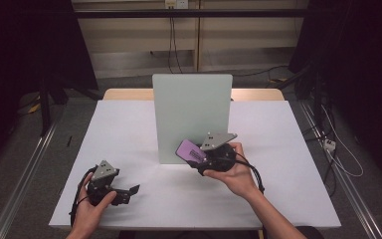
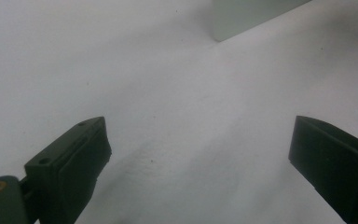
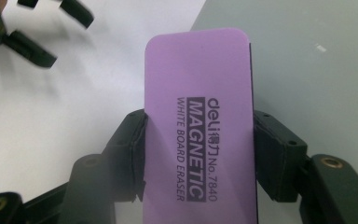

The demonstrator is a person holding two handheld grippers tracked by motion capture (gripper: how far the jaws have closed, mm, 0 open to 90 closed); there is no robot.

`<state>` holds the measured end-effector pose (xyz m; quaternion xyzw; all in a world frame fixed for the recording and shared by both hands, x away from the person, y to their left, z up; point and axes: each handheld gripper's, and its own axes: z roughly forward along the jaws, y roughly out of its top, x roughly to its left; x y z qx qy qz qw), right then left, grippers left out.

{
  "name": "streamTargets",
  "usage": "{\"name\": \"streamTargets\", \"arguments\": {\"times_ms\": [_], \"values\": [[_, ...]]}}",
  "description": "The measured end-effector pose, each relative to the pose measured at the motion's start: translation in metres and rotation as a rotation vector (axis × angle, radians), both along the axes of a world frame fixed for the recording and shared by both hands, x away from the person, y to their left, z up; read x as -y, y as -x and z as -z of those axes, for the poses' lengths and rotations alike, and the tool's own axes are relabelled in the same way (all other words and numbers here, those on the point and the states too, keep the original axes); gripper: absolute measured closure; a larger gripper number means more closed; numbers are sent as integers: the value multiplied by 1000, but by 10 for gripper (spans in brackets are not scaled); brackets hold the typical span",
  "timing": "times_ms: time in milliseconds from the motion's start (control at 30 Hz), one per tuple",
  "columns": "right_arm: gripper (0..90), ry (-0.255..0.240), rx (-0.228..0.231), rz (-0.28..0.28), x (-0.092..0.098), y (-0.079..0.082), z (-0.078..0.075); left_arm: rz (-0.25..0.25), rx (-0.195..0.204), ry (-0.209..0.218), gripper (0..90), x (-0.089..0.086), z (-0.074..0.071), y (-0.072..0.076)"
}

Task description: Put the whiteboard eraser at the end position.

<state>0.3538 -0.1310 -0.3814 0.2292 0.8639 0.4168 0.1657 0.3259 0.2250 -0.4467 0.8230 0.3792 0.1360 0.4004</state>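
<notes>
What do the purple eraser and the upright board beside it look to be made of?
Purple eraser: probably matte foam or soft plastic; flat, dull face, rounded corners, printed "MAGNETIC WHITE BOARD ERASER".
Upright board: smooth, pale grey-green, rigid, faint sheen; likely coated metal or plastic, cannot tell which.

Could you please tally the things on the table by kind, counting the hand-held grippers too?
Purple whiteboard eraser: 1
Upright pale green board: 1
Hand-held gripper: 2, the left hand-held gripper open, the right hand-held gripper shut on the eraser
Total: 4
</notes>
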Motion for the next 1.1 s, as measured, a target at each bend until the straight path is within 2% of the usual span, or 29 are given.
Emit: {"name": "streamTargets", "arguments": {"times_ms": [67,300,467,733,1100], "values": [[416,17,-24,-20,0,1,2,2,-2,-9,50,-1,0,0],[416,41,-88,-27,7,2,7,3,-4,-3,51,0,0,0],[415,54,-166,-51,8,0,10,4,0,-10,50,0,-1,-1],[416,142,-209,-117,1,3,15,-3,-3,-5,51,0,0,-1],[415,169,-249,-143,-4,5,22,-4,-5,1,50,0,0,-2]]}}
